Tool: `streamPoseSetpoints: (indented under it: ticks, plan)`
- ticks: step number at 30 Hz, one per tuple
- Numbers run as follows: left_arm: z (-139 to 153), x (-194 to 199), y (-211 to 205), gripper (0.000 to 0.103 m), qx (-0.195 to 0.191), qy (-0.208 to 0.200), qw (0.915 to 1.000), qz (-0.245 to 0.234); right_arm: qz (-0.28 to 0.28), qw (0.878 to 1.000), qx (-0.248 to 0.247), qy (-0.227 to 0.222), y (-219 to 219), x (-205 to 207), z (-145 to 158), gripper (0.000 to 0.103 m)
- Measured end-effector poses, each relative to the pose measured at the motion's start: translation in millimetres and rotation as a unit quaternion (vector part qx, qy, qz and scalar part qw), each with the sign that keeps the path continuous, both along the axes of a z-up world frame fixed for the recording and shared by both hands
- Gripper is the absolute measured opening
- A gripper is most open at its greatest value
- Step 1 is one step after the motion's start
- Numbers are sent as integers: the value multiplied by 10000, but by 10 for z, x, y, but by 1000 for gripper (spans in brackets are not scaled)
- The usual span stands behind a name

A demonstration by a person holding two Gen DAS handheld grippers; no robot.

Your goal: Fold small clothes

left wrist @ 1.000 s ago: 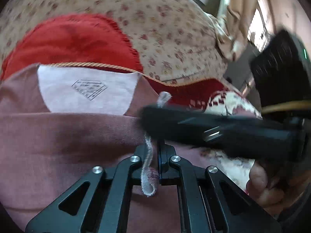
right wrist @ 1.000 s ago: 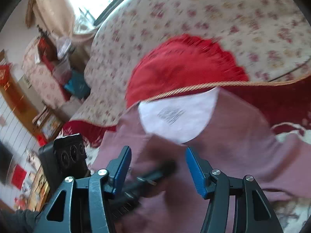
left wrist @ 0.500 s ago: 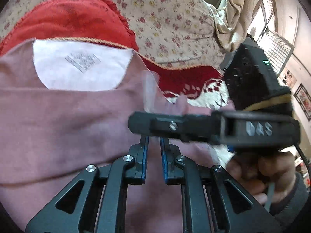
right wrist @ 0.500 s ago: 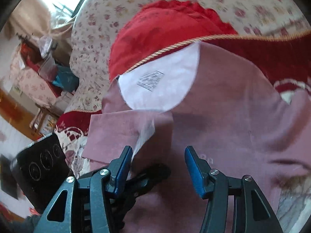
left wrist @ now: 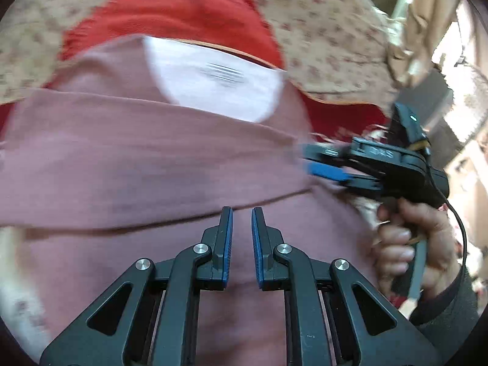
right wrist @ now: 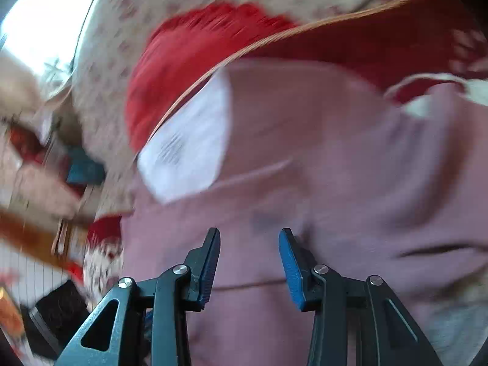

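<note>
Pink shirt (left wrist: 146, 164) lies on red cover (left wrist: 183, 9) of sofa, sleeve already folded across chest; more folds left. Left tool (left wrist: 242, 238) narrow gap, nothing between pads. Right tool (right wrist: 249, 262) closing, empty, at shirt's side.

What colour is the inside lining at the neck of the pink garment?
White, with a small dark printed label; the inside neck lining shows best in the left wrist view.

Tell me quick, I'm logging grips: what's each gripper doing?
Left gripper: fingers barely apart, empty, over the shirt.
Right gripper: fingers closing, nothing gripped yet.
</note>
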State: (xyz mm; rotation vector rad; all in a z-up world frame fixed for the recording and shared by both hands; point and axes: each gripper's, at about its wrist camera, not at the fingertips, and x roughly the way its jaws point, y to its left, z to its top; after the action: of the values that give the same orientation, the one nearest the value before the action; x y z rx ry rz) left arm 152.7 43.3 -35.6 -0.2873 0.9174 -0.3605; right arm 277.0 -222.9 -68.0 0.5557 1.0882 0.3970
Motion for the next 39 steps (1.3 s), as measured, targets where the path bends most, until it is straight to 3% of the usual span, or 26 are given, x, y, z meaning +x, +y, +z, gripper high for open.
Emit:
streamPoseSetpoints:
  ticks: [1, 3, 6, 10, 17, 21, 23, 24, 27, 31, 39]
  plan:
    - [28, -44, 109, 10, 115, 1, 9999, 89, -12, 9999, -102, 38, -45, 16, 2, 40]
    - [31, -87, 269, 20, 390, 134, 9987, 297, 33, 9997, -177, 136, -90, 58, -39, 40]
    - [-39, -145, 447, 29, 596, 318, 9967, 456, 222, 9987, 305, 350, -119, 131, -188, 40]
    - [-167, -137, 558, 29, 485, 437, 9954, 694, 253, 9883, 1335, 698, -168, 148, -292, 40]
    - [-223, -152, 546, 31, 330, 374, 9951, 860, 95, 9873, 1423, 694, -174, 188, -342, 33]
    - [-232, -181, 535, 31, 332, 275, 9944, 968, 298, 9889, 1328, 599, -36, 287, -363, 27]
    - [-235, -188, 505, 31, 416, 211, 9941, 984, 421, 9897, 1245, 565, 18, 317, -401, 6]
    - [-242, -193, 497, 31, 439, 182, 9938, 1002, 487, 9913, 1121, 487, 55, 322, -379, 3]
    - [-261, -218, 478, 31, 466, 87, 9931, 1077, 547, 9977, 389, -132, 155, 316, -91, 2]
    - [-275, -226, 448, 31, 567, 21, 9924, 1094, 281, 9960, 59, -845, 33, 283, 265, 2]
    - [-275, -220, 473, 31, 434, 28, 9924, 1149, -239, 9990, -200, -309, -316, 342, -62, 2]
